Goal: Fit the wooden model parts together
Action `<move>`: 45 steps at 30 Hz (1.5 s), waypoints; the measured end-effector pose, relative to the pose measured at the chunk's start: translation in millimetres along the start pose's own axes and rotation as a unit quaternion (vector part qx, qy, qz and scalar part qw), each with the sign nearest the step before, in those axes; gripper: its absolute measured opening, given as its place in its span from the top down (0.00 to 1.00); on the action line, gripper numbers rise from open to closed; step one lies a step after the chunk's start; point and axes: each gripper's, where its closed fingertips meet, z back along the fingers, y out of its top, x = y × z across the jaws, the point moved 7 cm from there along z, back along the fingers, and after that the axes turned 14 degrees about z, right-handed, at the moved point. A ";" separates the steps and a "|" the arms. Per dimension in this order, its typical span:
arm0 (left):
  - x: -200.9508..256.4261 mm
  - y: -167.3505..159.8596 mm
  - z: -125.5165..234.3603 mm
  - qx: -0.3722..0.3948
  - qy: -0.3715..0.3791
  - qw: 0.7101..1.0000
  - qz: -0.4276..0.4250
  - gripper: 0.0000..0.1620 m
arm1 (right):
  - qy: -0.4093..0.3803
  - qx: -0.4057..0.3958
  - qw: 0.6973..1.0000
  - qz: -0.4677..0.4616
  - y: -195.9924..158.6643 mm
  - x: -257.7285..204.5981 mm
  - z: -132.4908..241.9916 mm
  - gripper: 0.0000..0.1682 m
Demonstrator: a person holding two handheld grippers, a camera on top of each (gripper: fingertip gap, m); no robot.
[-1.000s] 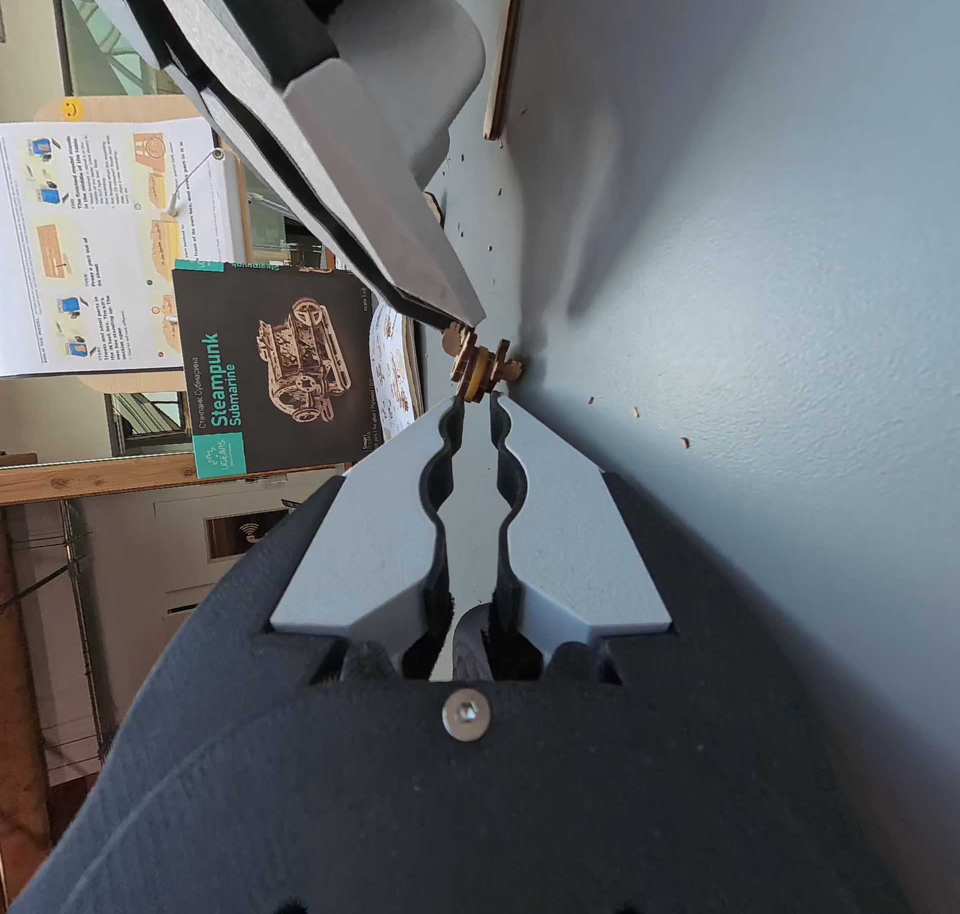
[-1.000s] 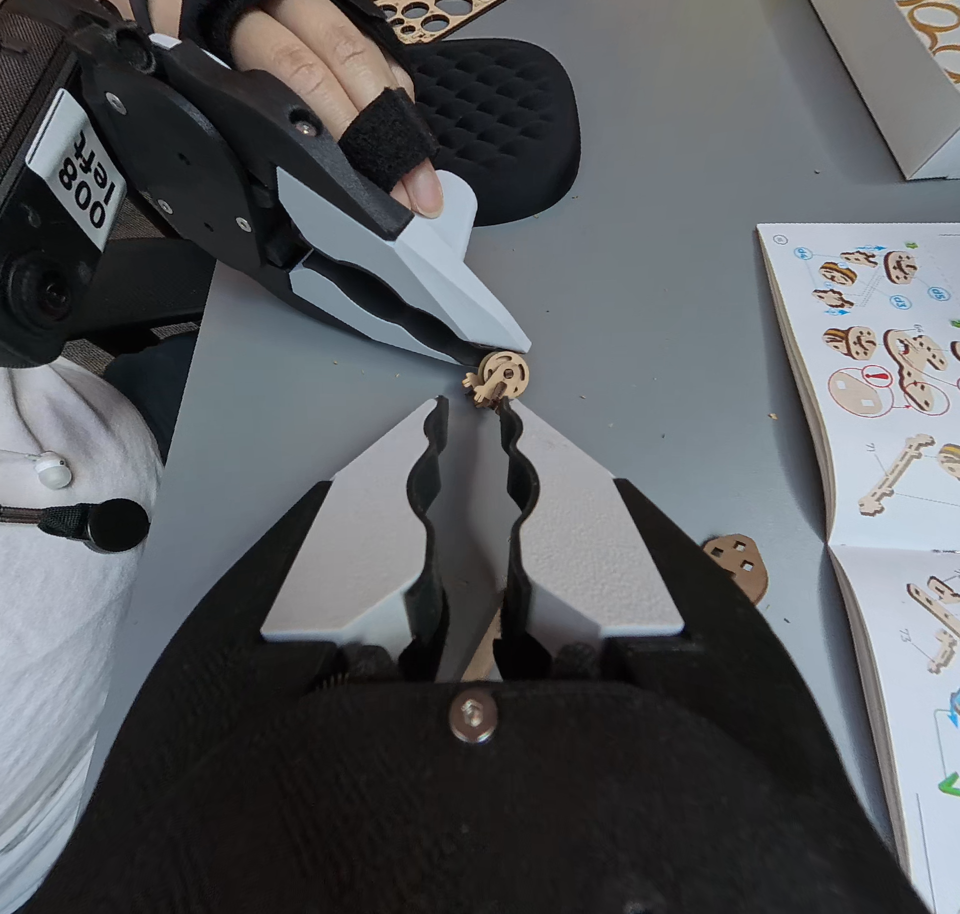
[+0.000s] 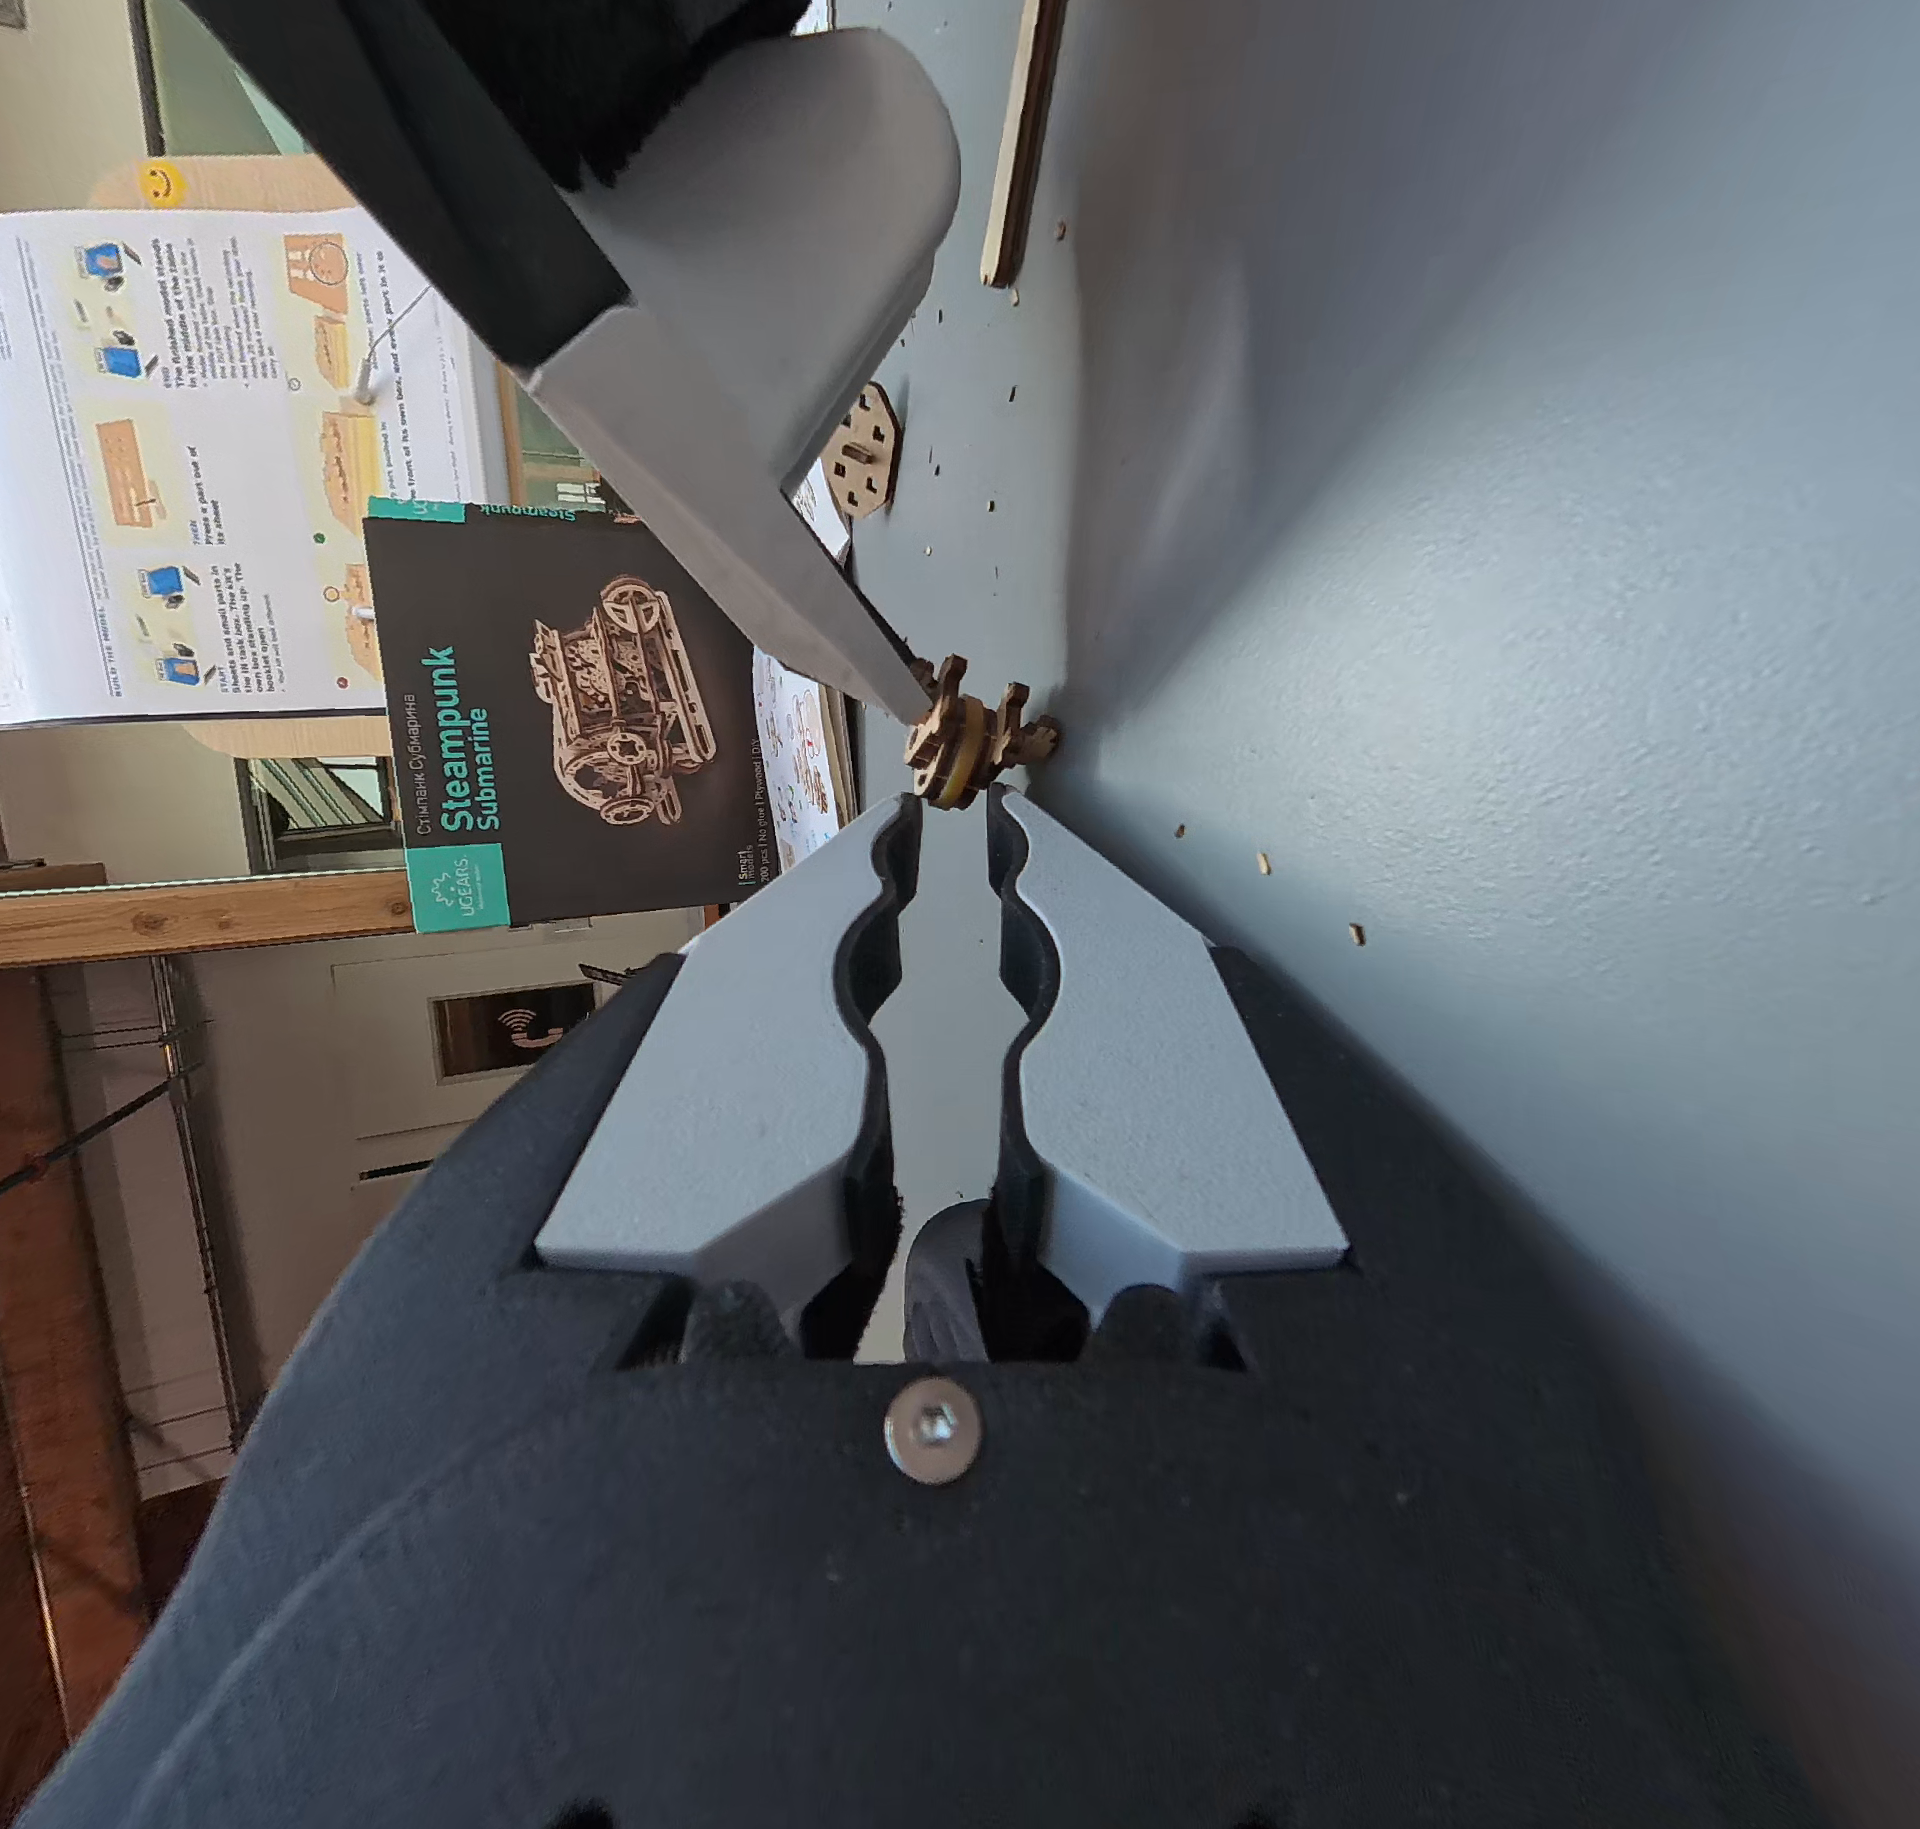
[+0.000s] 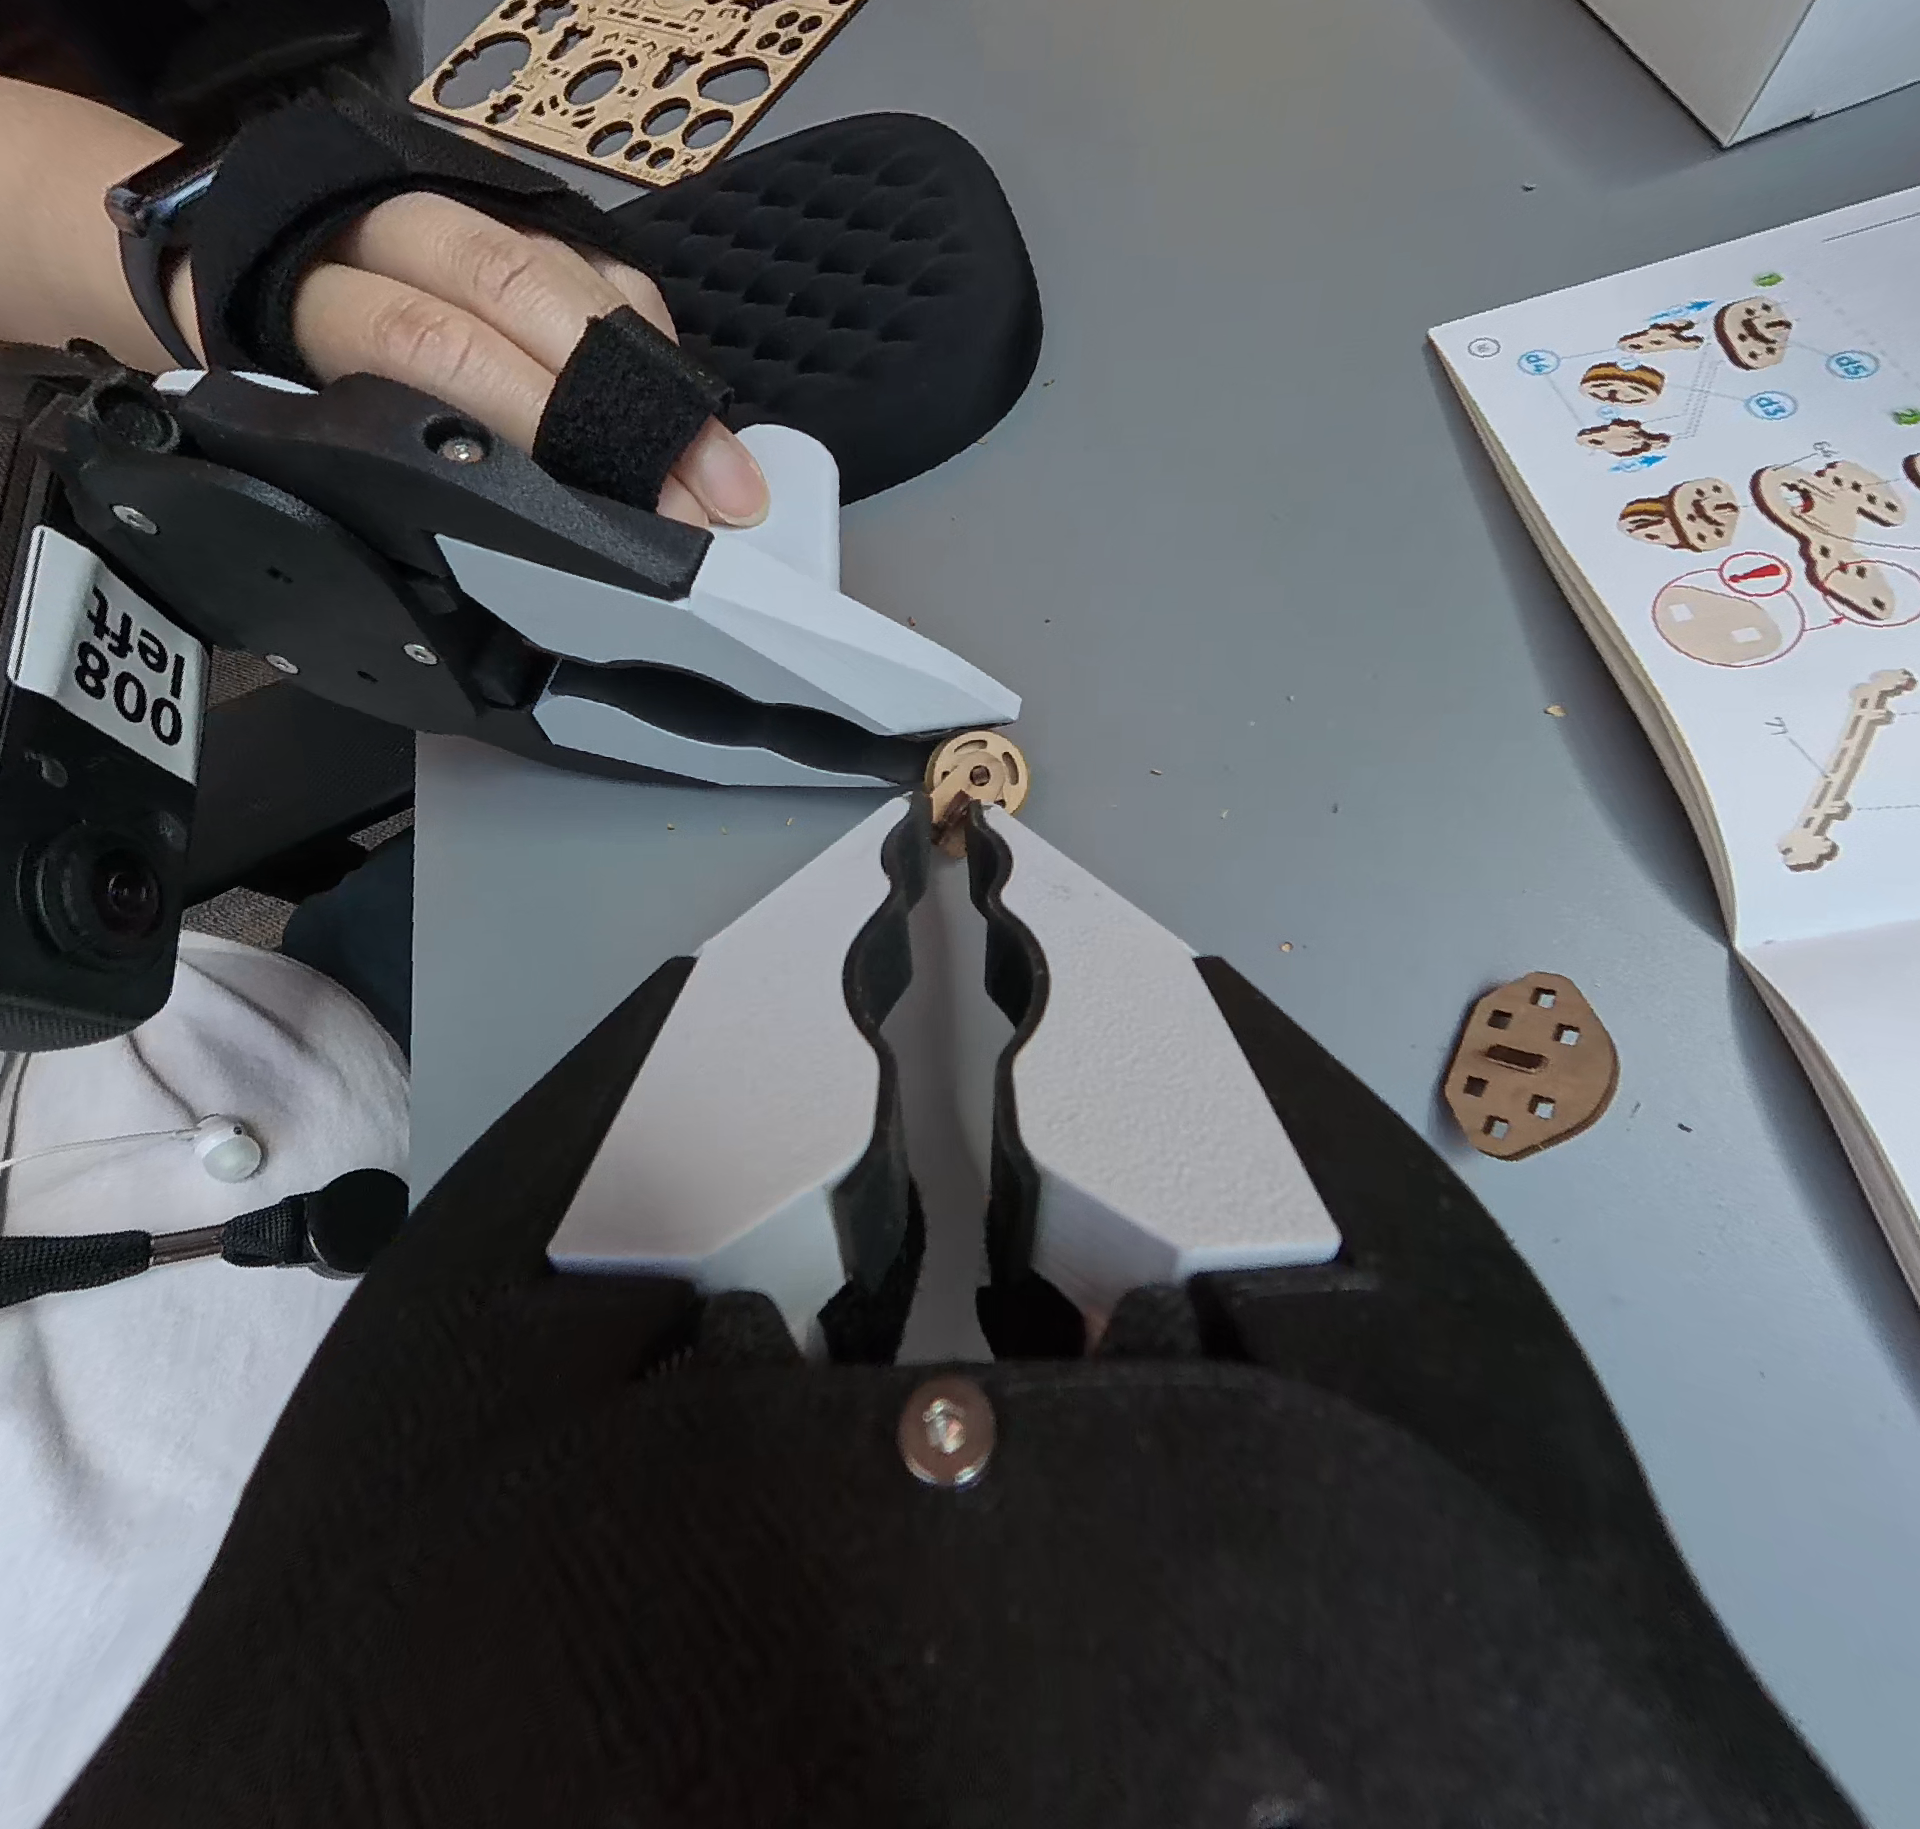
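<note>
We work over a grey table (image 4: 1299,449), where an open instruction booklet (image 4: 1683,574) lies at the right and a punched-out wooden sheet (image 4: 665,23) at the far edge beside a black pad (image 4: 831,262). Our left gripper (image 4: 925,756) pinches the rim of the small wooden wheel assembly (image 4: 977,777) just above the tabletop. Our right gripper (image 4: 948,823) is pressed together on the little piece at the assembly's near side. A loose brown slotted disc (image 4: 1527,1062) lies apart, near the booklet.
</note>
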 end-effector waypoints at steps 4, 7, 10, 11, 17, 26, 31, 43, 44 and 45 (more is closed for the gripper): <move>-1.5 1.1 0.5 0.006 0.013 1.000 -0.010 0.88 | 0.002 -0.001 1.000 0.009 1.4 -0.9 0.4 0.97; -2.2 2.3 1.3 0.023 0.016 0.999 -0.023 0.85 | 0.001 0.000 1.000 0.007 2.0 0.7 1.2 0.97; -1.9 3.6 1.2 0.039 0.010 0.998 -0.051 0.85 | 0.006 0.000 1.000 0.002 2.1 2.7 1.8 0.96; -1.5 3.9 1.0 0.044 0.006 0.997 -0.061 0.86 | 0.006 -0.002 1.000 0.000 1.7 3.8 1.9 0.95; -0.4 3.5 -0.2 0.077 -0.028 0.990 -0.115 0.91 | 0.019 -0.011 1.000 -0.001 -0.1 7.3 3.2 0.94; -7.4 2.7 -4.4 0.071 -0.082 0.993 -0.048 0.91 | 0.052 -0.007 0.999 -0.015 -1.0 12.5 3.3 0.88; -13.1 -2.1 -6.9 0.068 -0.111 0.991 0.024 0.91 | 0.058 0.008 0.998 0.019 -1.4 13.8 4.8 0.83; -32.2 -13.6 -15.3 0.066 -0.240 0.946 0.206 0.92 | -0.010 -0.013 0.973 0.231 -10.4 17.0 6.7 0.75; -35.5 -13.3 -15.4 0.070 -0.252 0.939 0.223 0.92 | -0.005 -0.010 0.971 0.237 -10.1 17.1 6.9 0.75; -39.0 -12.9 -15.4 0.074 -0.262 0.932 0.239 0.92 | -0.002 -0.011 0.971 0.239 -10.0 17.6 7.0 0.75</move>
